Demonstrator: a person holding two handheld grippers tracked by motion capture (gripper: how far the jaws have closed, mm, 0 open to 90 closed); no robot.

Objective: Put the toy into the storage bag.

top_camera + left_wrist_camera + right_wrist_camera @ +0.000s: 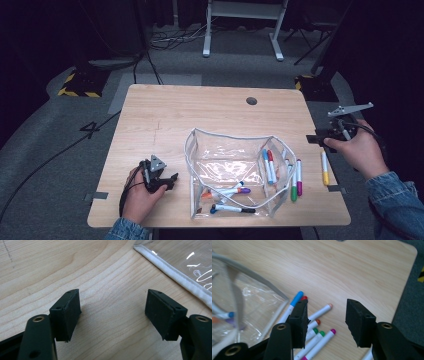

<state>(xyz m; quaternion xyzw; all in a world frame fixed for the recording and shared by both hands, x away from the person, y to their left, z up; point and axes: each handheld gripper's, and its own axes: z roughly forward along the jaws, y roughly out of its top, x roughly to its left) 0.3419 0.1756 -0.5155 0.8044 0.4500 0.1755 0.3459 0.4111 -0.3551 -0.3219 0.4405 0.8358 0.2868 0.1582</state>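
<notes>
A clear pouch (pixel 230 170) with white trim stands open in the middle of the wooden table (pixel 165 115), with several markers lying inside it. More markers lie just right of it: blue and red ones (pixel 269 166), a green one (pixel 293 187), a magenta one (pixel 299 177) and a yellow one (pixel 325 168). My left gripper (pixel 170 181) rests on the table left of the pouch, open, with bare wood between its jaws (pixel 113 312). My right gripper (pixel 314 139) hovers at the table's right edge, open and empty (pixel 327 320), above the loose markers (pixel 322 311).
A round cable hole (pixel 251 100) sits near the table's far edge. The pouch's white trim (pixel 175 275) runs close to my left gripper. Behind the table are cables on the floor and a white desk frame (pixel 240 30).
</notes>
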